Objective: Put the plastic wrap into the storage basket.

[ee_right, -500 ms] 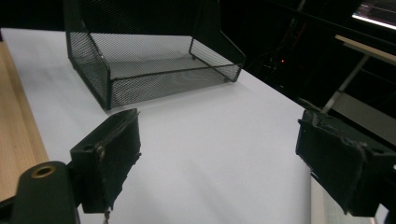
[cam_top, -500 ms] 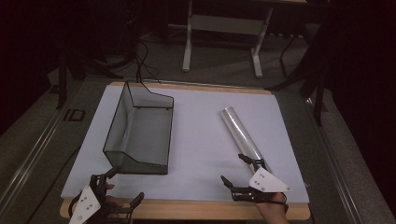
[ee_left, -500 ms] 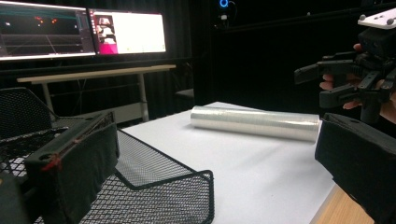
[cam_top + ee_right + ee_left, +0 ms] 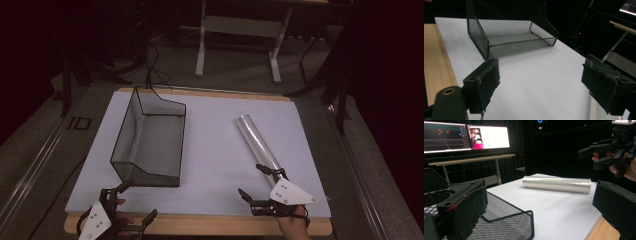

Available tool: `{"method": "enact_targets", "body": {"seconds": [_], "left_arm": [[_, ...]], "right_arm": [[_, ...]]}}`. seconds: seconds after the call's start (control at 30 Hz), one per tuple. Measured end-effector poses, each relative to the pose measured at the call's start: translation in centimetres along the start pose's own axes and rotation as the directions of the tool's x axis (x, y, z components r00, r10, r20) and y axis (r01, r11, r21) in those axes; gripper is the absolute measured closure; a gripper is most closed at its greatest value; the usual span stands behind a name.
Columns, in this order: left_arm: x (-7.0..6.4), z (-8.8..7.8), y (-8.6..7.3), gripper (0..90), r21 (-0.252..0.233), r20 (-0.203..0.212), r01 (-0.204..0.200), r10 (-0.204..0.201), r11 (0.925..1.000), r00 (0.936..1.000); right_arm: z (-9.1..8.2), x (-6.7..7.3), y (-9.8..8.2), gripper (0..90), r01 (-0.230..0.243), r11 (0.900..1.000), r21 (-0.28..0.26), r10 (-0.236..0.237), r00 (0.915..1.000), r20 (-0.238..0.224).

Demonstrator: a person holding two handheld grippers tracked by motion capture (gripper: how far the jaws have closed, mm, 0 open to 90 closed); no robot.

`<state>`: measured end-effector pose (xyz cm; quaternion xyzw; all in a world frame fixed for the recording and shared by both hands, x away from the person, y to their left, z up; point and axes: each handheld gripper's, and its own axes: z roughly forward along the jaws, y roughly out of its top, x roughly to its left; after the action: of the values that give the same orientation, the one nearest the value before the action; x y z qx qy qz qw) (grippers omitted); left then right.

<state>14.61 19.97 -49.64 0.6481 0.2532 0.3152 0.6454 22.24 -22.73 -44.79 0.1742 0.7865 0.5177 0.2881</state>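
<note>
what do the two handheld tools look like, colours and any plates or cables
Both are black with two blocky jaws. The left tool and the right tool each carry a pale grey three-cornered plate with small dark dots. The jaw pads look rough and worn. No cable can be made out.

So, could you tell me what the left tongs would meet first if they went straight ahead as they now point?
Probably the shiny silver roll of film lying across the white table, though depth is unclear.

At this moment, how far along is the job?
Nothing looks done: the mesh tray holds nothing and the clear roll lies on the white mat, apart from the tray. In hand: nothing; the left gripper and right gripper are open at the near edge. Any grasping or moving is left.
</note>
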Motion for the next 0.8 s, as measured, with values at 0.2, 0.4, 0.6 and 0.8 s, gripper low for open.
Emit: {"method": "enact_targets", "body": {"seconds": [0.2, 0.4, 0.6, 0.8], "left_arm": [[-0.2, 0.0, 0.0, 0.1, -0.005, 0.002, -0.003, 0.003, 1.0000, 1.0000], [-0.3, 0.0, 0.0, 0.1, -0.004, 0.006, -0.006, 0.006, 1.0000, 1.0000], [-0.2, 0.0, 0.0, 0.1, -0.004, 0.005, -0.002, 0.002, 1.0000, 1.0000], [-0.2, 0.0, 0.0, 0.1, -0.007, 0.018, 0.006, -0.006, 1.0000, 0.9998]], "right_arm": [[-0.4, 0.2, 1.3, 11.4, 0.050, 0.999, -0.012, -0.049, 0.9987, 0.011], [-0.4, -0.5, 2.3, 11.2, 0.058, 0.998, -0.011, -0.058, 0.9976, 0.037], [-0.3, -1.7, 3.5, 11.3, 0.077, 0.997, -0.009, -0.077, 0.9955, 0.057], [-0.1, -3.3, 4.6, 15.1, 0.087, 0.996, 0.023, -0.089, 0.9892, 0.116]]}}
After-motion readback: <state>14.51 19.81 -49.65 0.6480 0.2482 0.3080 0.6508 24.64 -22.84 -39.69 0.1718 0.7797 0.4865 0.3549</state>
